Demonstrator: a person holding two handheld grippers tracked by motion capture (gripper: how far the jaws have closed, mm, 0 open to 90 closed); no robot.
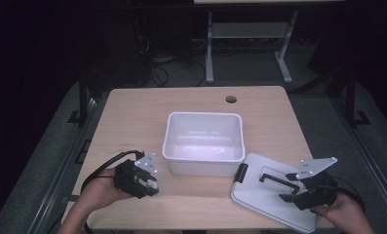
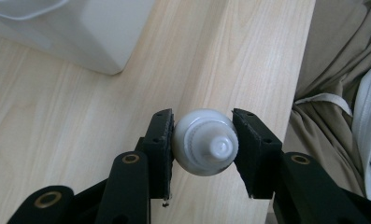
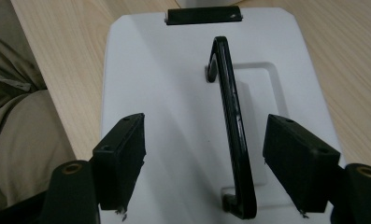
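My left gripper (image 2: 203, 140) is shut on a small white bottle (image 2: 204, 151) with a ribbed cap, held just above the wooden table near its front edge. In the high view the left gripper (image 1: 151, 184) sits left of the white bin (image 1: 203, 116), close to its front left corner. My right gripper (image 3: 204, 140) stands open over the white lid (image 3: 164, 93), its jaws on either side of the lid's black handle (image 3: 230, 116) without touching it. The high view has the right gripper (image 1: 287, 187) above the lid (image 1: 259, 197), which lies flat at the front right.
The bin (image 2: 80, 32) is empty and stands mid-table. A black latch (image 3: 204, 15) sits on the lid's far edge, next to the bin. A cable hole (image 1: 231, 99) is in the table (image 1: 132, 112) behind the bin. A person's trouser leg (image 2: 332, 70) lies past the table edge.
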